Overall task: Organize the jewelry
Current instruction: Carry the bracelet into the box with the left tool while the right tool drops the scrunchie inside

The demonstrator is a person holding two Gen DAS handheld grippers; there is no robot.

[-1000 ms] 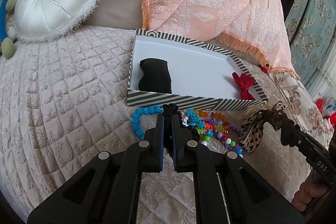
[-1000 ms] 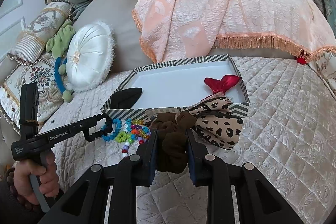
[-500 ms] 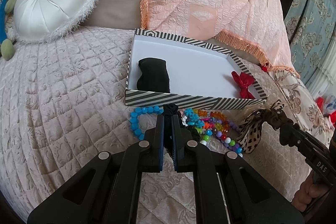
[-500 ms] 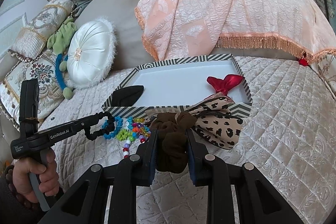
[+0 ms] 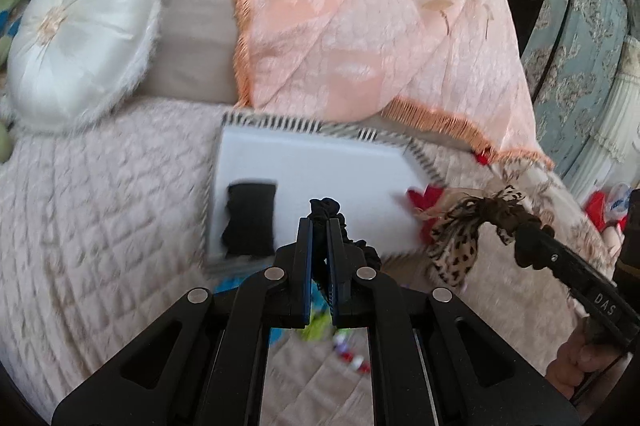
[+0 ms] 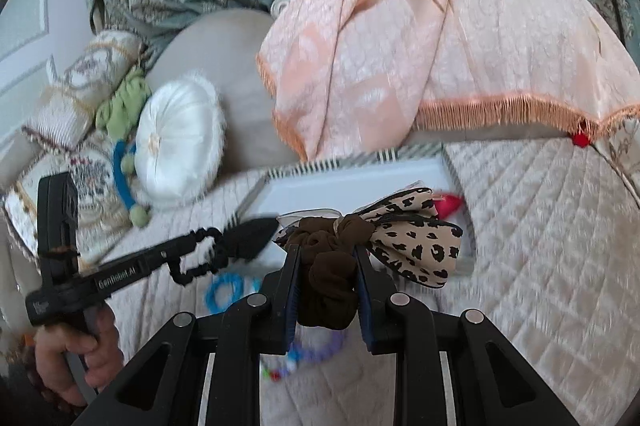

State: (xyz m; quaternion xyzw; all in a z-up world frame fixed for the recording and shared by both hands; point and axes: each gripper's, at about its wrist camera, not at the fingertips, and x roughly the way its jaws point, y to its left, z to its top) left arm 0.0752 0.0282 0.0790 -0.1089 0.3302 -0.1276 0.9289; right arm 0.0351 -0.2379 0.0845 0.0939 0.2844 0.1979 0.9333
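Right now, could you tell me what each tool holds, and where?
Left tool: black scrunchie, pinched across its band. Right tool: leopard-print bow scrunchie, gripped by its brown ruffled band.

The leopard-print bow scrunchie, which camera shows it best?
The right wrist view: the leopard-print bow scrunchie sits close and central, its brown band clamped in the right hand-held gripper. The left wrist view shows it small, blurred, at the right edge.
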